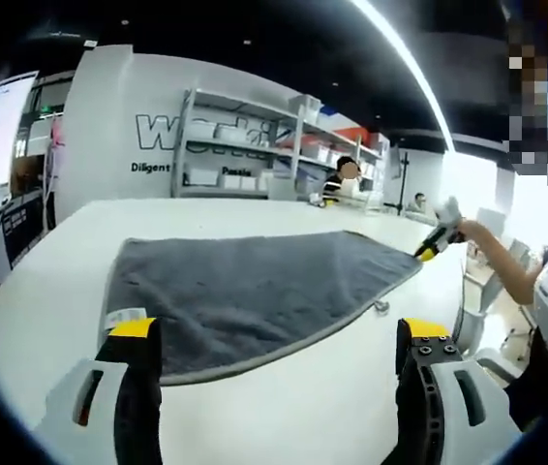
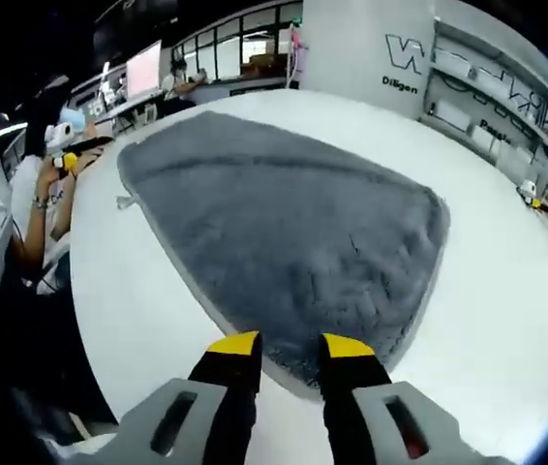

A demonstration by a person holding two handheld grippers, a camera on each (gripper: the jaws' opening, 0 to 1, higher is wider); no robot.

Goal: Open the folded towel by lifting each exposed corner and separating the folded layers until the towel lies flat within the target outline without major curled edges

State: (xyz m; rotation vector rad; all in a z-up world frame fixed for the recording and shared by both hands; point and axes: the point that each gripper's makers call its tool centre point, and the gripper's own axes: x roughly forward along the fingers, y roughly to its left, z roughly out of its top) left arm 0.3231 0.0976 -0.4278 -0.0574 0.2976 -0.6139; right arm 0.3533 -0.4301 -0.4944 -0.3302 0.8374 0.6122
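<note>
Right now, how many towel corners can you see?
3 in the right gripper view: one by the right gripper, one far left with a loop, one at right. The fourth may lie outside the view on this towel.

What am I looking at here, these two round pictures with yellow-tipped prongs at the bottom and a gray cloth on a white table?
A person holds a two-jaw gripper in each hand, and each gripper carries a fisheye camera looking along its jaws. In the left gripper view, the left gripper hangs open near the gray towel on the white table. The other gripper shows at the towel's far corner. In the right gripper view, the right gripper has its jaws close together at the towel's corner; whether it pinches the cloth is unclear. Shelves stand behind.
</note>
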